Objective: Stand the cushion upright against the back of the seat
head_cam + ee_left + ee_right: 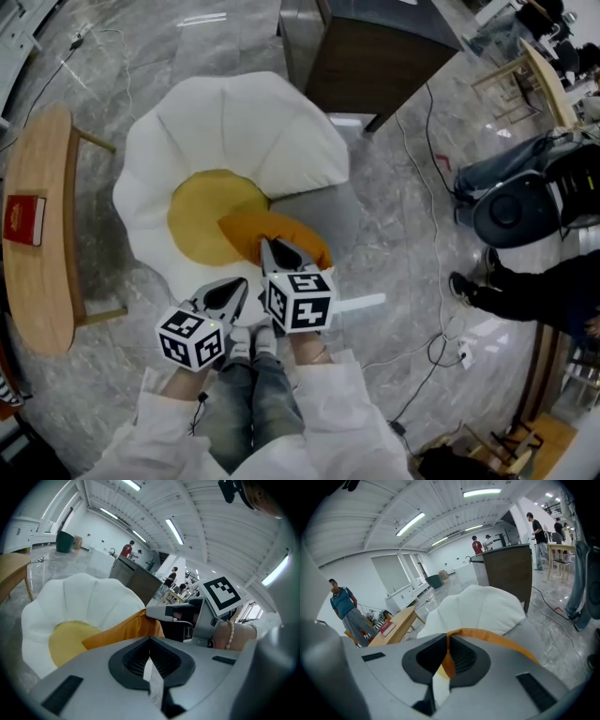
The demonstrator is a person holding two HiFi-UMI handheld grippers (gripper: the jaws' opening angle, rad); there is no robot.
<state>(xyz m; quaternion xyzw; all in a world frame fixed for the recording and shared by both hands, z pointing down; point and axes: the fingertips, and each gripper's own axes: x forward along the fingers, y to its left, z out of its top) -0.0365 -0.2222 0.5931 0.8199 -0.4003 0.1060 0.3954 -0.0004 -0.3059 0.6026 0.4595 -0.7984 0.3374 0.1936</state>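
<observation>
R gripper (269, 246) pinches cushion (286, 232) edge; L gripper (239, 284) shut, empty.
Thin grip may slip: cushion flops to 6 o'clock.

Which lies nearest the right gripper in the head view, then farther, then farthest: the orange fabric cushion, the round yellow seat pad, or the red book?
1. Orange fabric cushion, pinched in the right gripper.
2. Round yellow seat pad, just left of it.
3. Red book, on the wooden table at far left.

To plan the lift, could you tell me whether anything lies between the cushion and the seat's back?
Nothing visible does. The right gripper pinches the orange cushion by its edge, and the yellow seat and white backrest beyond it are bare.
</observation>
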